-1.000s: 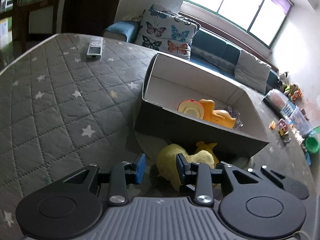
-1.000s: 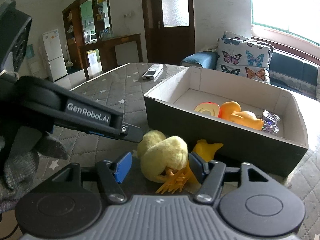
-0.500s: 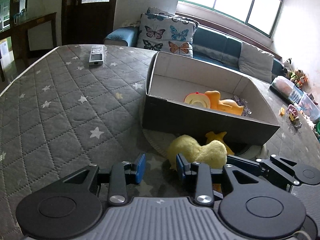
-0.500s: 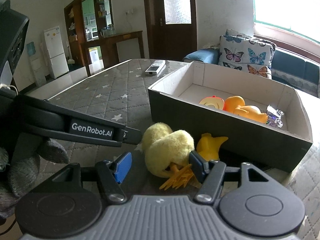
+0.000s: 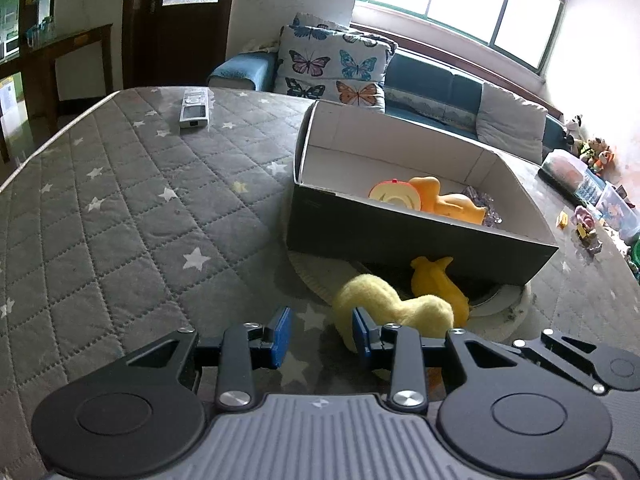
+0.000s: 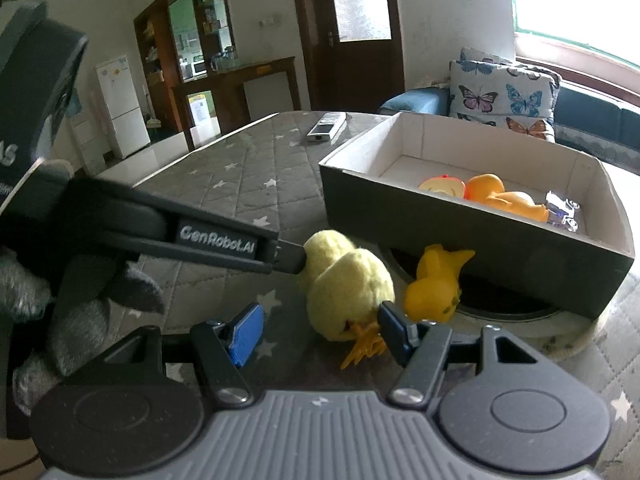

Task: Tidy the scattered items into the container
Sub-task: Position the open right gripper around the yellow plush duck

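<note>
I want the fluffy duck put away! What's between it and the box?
The orange rubber duck lies between the fluffy yellow duck and the box, right against the box's dark wall; the right wrist view shows it best.

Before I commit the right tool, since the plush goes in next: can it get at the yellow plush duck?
Probably yes: the right tool is open, with the yellow plush duck just ahead and nothing between.
</note>
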### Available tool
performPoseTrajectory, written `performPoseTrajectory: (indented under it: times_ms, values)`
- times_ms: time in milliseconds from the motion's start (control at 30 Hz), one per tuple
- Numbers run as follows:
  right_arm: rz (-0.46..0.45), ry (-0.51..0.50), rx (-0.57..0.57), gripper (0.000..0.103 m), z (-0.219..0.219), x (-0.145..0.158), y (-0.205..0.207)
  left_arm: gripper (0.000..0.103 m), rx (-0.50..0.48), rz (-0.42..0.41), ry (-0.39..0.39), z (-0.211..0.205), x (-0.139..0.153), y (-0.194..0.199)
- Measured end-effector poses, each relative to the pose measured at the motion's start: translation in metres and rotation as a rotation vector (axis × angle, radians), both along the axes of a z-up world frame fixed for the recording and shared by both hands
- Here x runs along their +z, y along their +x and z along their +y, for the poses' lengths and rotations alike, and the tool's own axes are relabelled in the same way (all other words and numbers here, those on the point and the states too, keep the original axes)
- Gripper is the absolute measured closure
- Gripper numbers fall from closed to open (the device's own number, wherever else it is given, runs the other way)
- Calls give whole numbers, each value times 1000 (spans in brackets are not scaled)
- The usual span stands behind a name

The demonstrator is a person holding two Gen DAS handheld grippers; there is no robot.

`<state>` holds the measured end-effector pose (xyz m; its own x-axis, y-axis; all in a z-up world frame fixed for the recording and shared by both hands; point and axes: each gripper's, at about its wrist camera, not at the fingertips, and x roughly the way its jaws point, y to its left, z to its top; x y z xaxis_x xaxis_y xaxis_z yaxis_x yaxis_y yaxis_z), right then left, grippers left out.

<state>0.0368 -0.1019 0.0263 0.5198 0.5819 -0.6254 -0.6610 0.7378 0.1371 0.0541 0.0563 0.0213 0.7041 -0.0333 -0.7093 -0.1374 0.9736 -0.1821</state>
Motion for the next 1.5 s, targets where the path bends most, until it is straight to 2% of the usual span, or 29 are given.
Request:
performPoseTrajectory:
  times_ms: [267,567,1133,1300,1500]
  values:
    - [-22,3,-27,38,-1,2,-1,66,-4,-5,-27,2,4,3]
    - [-26,-5,-38,38,0,2,12,66,-5,33,-1,-1,-6,5]
    - [-53,-27,-33,37,4,2,16,66,10,44,36,2,-10,8]
    - [-61,-39,-14,31,7,1,19,66,15,42,30,5,-9,8]
    - [-86,-56,-17,31,10,1,19,66,26,40,-10,11,-6,11]
